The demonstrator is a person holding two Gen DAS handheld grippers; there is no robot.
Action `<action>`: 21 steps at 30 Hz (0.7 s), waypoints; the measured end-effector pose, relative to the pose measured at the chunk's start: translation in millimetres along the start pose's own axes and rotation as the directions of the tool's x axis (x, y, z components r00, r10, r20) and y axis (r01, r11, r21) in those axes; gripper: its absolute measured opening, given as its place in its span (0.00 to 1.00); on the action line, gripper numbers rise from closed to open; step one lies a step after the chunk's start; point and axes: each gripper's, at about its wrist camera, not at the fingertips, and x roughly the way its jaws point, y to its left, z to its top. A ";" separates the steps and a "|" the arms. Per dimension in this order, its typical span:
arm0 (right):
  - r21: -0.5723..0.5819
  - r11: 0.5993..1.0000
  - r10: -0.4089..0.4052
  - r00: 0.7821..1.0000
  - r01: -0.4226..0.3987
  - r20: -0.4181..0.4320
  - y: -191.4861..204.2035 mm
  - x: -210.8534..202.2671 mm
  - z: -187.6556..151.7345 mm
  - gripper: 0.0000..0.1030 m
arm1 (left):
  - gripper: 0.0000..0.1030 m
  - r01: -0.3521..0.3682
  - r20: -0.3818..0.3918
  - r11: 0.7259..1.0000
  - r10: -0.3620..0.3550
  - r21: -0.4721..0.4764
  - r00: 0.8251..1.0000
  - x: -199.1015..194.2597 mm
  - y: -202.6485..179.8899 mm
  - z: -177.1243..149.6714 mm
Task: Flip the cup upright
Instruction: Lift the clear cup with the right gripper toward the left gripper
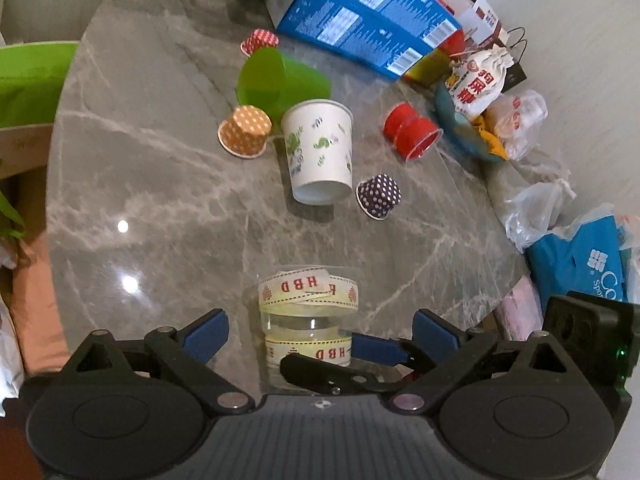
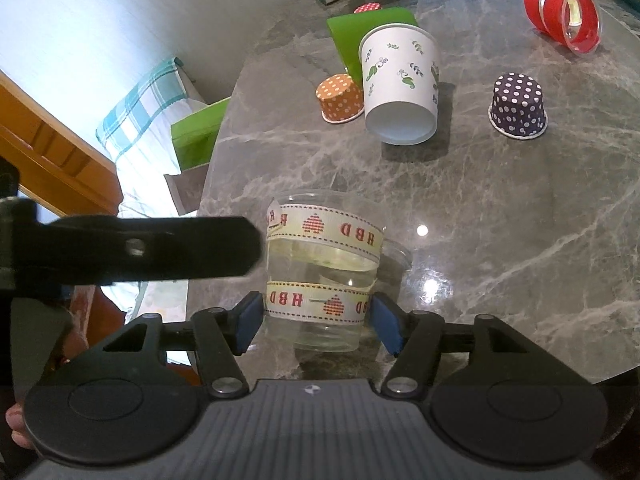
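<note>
Near the marble table's (image 2: 520, 220) edge, right hand-held gripper (image 2: 318, 320) pinches clear cup (image 2: 324, 264); left (image 1: 320, 332) spread

A white leaf-print paper cup (image 2: 400, 88) lies on the grey marble table (image 2: 520, 208) between orange (image 2: 340, 98) and purple (image 2: 518, 106) dotted cups.

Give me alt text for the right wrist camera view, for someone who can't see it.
The right hand-held gripper closes its blue pads on a clear plastic cup wrapped in cream HBD ribbon, standing on a grey marble table. Behind it a white leaf-printed paper cup lies on its side among small polka-dot paper cups.
</note>
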 end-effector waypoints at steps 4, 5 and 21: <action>0.005 1.000 0.020 1.000 -0.020 0.008 -3.9 -2.6 -1.5 0.66 | 0.97 0.002 -0.015 1.000 -0.002 -0.026 1.000 5.9 -1.7 3.6; 0.005 1.000 0.026 1.000 -0.026 0.008 -4.9 -2.5 -2.1 0.66 | 0.97 -0.003 -0.019 1.000 0.003 -0.023 1.000 7.9 -3.0 4.3; 0.006 0.996 0.093 0.996 -0.094 0.012 -15.7 -2.5 -4.2 0.70 | 0.82 -0.120 -0.099 0.987 0.131 0.105 0.986 41.1 -26.7 11.6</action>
